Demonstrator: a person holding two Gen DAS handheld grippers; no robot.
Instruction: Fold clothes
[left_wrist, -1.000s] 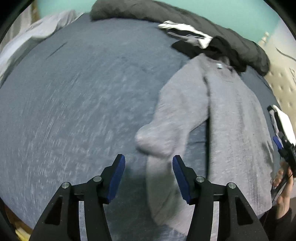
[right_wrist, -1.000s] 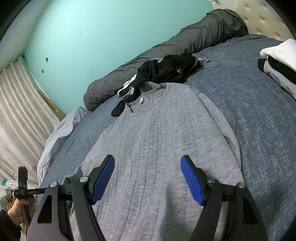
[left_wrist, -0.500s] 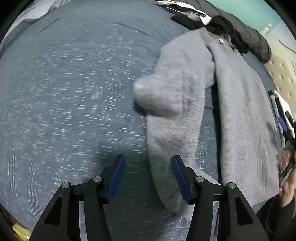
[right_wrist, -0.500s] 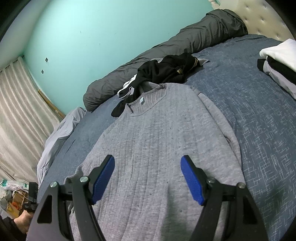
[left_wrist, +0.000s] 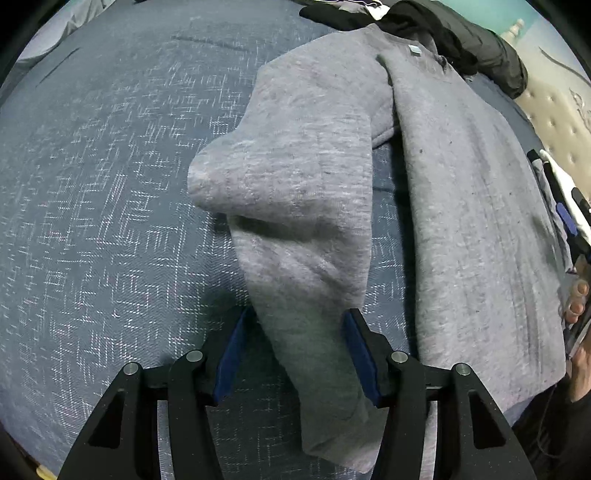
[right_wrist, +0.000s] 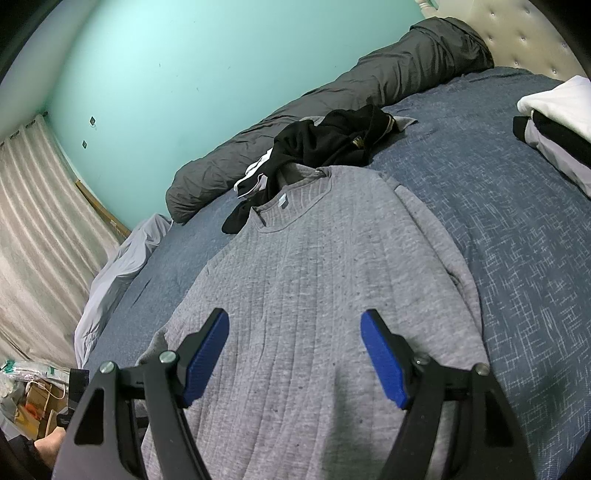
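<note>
The left gripper (left_wrist: 293, 354) stands half open astride the cuff end of the grey knit sweater's sleeve (left_wrist: 306, 229), its blue pads not yet pressing. That sleeve's long axis runs from the lower middle of the left wrist view up toward the shoulder, so the left hand is nearer. The right gripper (right_wrist: 295, 354) hovers wide open and empty over the sweater's body (right_wrist: 314, 266), spread on the blue patterned bedspread (right_wrist: 517, 240). The small pale-blue neck label (right_wrist: 283, 200) is unreadable.

The small neck tag (right_wrist: 283, 199) on the sweater (right_wrist: 314, 277) is unreadable.
</note>
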